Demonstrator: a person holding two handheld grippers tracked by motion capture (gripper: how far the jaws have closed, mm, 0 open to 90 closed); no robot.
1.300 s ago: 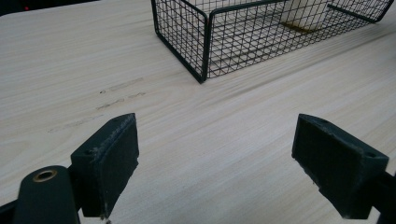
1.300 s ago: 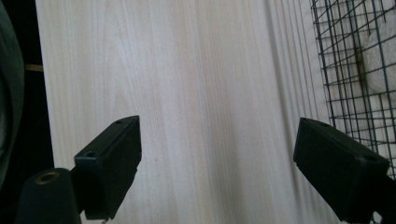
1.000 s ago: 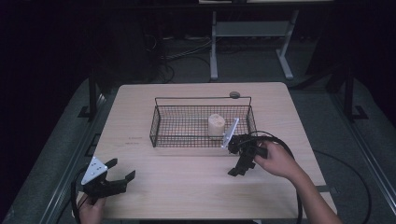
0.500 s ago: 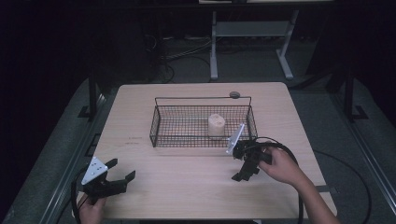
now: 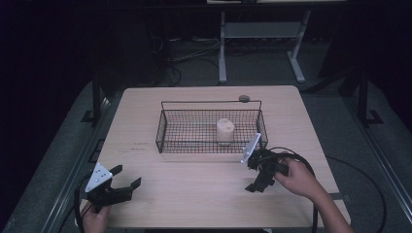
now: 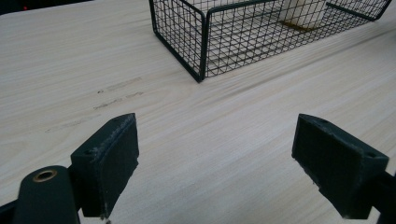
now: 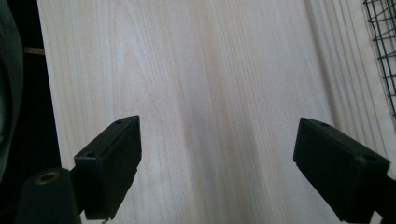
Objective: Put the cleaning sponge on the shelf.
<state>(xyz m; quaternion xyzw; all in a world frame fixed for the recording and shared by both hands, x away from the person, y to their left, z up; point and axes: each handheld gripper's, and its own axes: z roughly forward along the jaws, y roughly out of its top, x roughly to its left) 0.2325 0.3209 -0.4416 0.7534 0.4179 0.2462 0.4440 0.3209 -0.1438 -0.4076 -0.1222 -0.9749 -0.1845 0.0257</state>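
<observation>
The table (image 5: 194, 194) is evenly lit from above (no glare), its surroundings nearly black; close-up fingers (image 6: 112, 158) look soft, slightly blurred.

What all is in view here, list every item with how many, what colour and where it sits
Wire basket: one, black, middle of the table toward the far side.
Cylinder-shaped item: one, cream, inside the basket toward its right end.
Small round object: one, grey, on the table just behind the basket's far right corner.
Table: one, pale wood, centre of the high view.
Stand: one, light grey, on the floor beyond the table.
Left gripper: one, black with a grey plate, near left corner of the table, jaws open, holding nothing.
Right gripper: one, black with a grey plate, in front of the basket's right end, jaws open, holding nothing.
</observation>
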